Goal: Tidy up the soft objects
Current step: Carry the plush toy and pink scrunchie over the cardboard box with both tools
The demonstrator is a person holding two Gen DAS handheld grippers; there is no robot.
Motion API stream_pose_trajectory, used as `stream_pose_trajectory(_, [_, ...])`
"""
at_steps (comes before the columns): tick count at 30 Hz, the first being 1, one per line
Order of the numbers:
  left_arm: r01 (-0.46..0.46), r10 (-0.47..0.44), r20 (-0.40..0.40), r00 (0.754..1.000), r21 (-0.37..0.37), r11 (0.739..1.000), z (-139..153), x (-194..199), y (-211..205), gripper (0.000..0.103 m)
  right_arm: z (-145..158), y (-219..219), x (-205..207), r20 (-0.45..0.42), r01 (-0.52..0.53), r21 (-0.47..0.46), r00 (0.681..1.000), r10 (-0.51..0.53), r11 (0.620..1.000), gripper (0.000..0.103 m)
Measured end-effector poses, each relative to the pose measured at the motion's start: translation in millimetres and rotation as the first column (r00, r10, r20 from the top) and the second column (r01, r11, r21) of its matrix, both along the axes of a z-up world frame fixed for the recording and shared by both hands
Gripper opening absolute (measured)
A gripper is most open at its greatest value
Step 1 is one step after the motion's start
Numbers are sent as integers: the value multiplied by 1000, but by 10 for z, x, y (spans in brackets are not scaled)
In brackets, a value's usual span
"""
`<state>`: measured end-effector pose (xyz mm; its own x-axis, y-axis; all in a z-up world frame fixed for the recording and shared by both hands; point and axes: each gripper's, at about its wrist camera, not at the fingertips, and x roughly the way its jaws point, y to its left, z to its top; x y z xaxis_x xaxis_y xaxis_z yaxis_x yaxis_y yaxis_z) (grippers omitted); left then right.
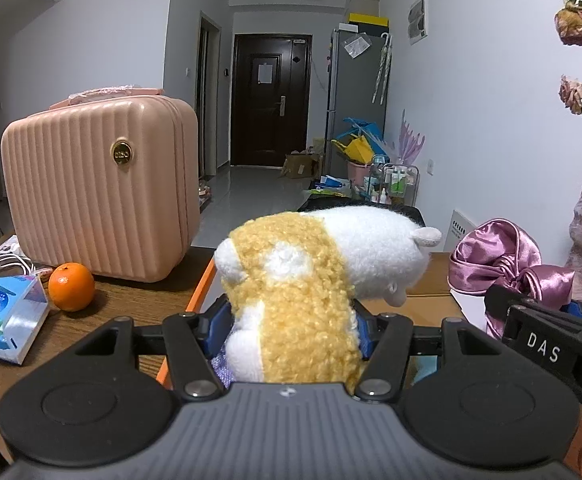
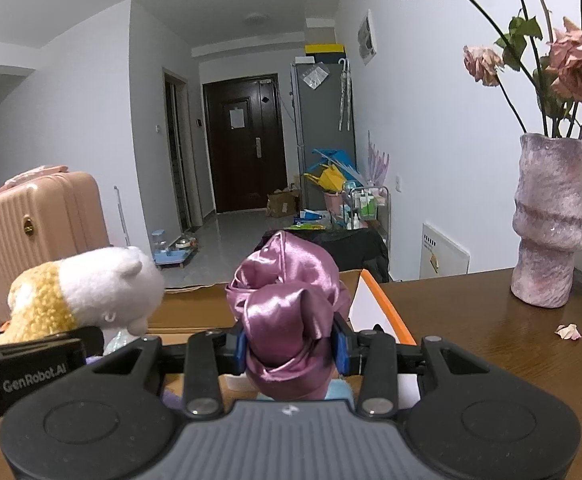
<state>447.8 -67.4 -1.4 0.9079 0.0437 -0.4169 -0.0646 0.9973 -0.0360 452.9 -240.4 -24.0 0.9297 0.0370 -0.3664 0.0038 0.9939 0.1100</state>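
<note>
A brown wooden table [image 2: 471,320] is shown carrying all objects. At its left end a ribbed pale-pink hard-shell case with a round gold badge [image 1: 99,188] is stood upright. Between the case and the vase an open cardboard box with an orange-edged flap [image 2: 387,316] is seen; its inside is largely hidden by the tools.

At the right end a mottled pink-and-purple ceramic vase [image 2: 551,224] is placed, holding dried pink roses [image 2: 579,68]; a single fallen petal [image 2: 568,331] lies on the table near its base.

A plush toy animal of white fleece with a curly yellow band [image 1: 303,280] is gripped around its rear portion by the left gripper [image 1: 291,332], whose blue-padded jaws are closed on it at a moderate width. The toy is held above the cardboard box, its head projecting forward and to the right.

A bundle of shiny mauve satin fabric, knotted into a bow [image 2: 291,312], is clamped in the right gripper [image 2: 291,348], the jaws being drawn narrow against the cloth. It too is held over the box, just beside the toy.

In front of the case, a blue-and-white pack of tissues [image 1: 3,316] and a round orange fruit [image 1: 71,287] are set near one another on the table.
</note>
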Motion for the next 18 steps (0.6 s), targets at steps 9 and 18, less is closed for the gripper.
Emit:
stream_pose_trajectory(9, [-12,12,-28,1000,2,1000,-57,200,-14,60,-43,60,162,-25,8,-22,1000,-9,1000,38])
stream_pose_trajectory(18, [-19,20,-43,999,19,1000,-122,342,-13,60,-94,53,259,-52,7,-26,999,-8,1000,38])
